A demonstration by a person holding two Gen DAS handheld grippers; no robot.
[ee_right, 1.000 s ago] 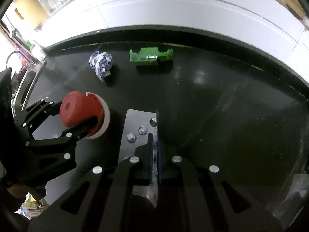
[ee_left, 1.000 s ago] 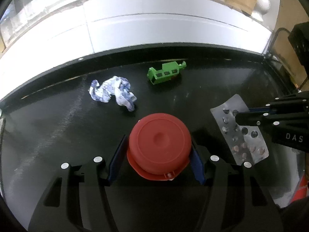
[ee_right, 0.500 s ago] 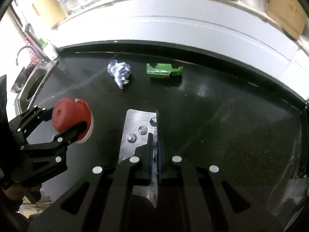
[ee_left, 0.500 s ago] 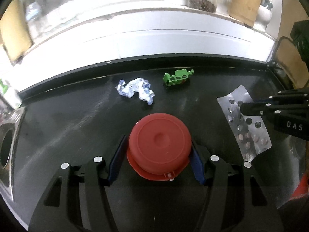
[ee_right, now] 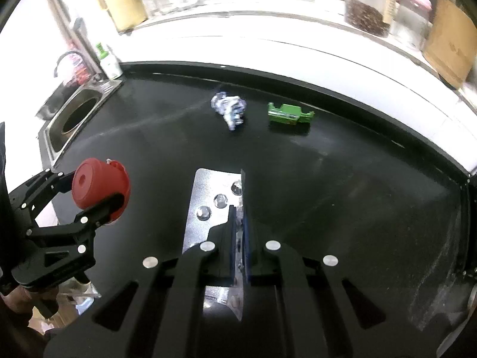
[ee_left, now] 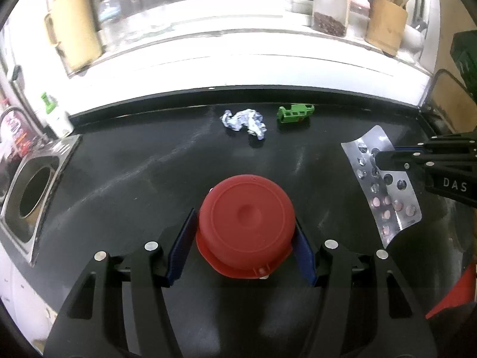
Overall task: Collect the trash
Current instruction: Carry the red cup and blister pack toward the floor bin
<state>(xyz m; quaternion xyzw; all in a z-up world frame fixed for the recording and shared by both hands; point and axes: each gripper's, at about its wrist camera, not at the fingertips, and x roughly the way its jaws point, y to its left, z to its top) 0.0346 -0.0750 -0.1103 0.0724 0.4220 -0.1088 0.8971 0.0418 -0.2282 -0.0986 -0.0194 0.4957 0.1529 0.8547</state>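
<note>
- Left wrist view gives me the widest read: the black counter (ee_left: 119,185) runs from a steel sink (ee_left: 32,191) at far left to the right edge, and both tools hang above it, off the surface.
- My left gripper (ee_left: 243,238) is clamped on a red cap (ee_left: 244,223), blue pads pressing its two sides. It looks rigid and light, with smooth sloped walls that could squirt out, so I judge a hold low, near the flared rim, safest.
- My right gripper (ee_right: 238,238) has its jaws nearly together, pinching a foil blister pack (ee_right: 208,203) along one long edge. The sheet is thin, springy and curls in the left view (ee_left: 384,185); I'd grip it deep, not at a corner.
- Far on the counter lies a crumpled wrapper (ee_left: 244,122), loose: soft, almost weightless, best pinched across its bulk.
- Just right of it sits a green plastic piece (ee_left: 295,114), apart from the wrapper; stiff and hollow, I'd take it across its narrow width.
- Pose: the left tool is to the left of the right one and level with it, both pointing toward the far wall; I see no bin.
</note>
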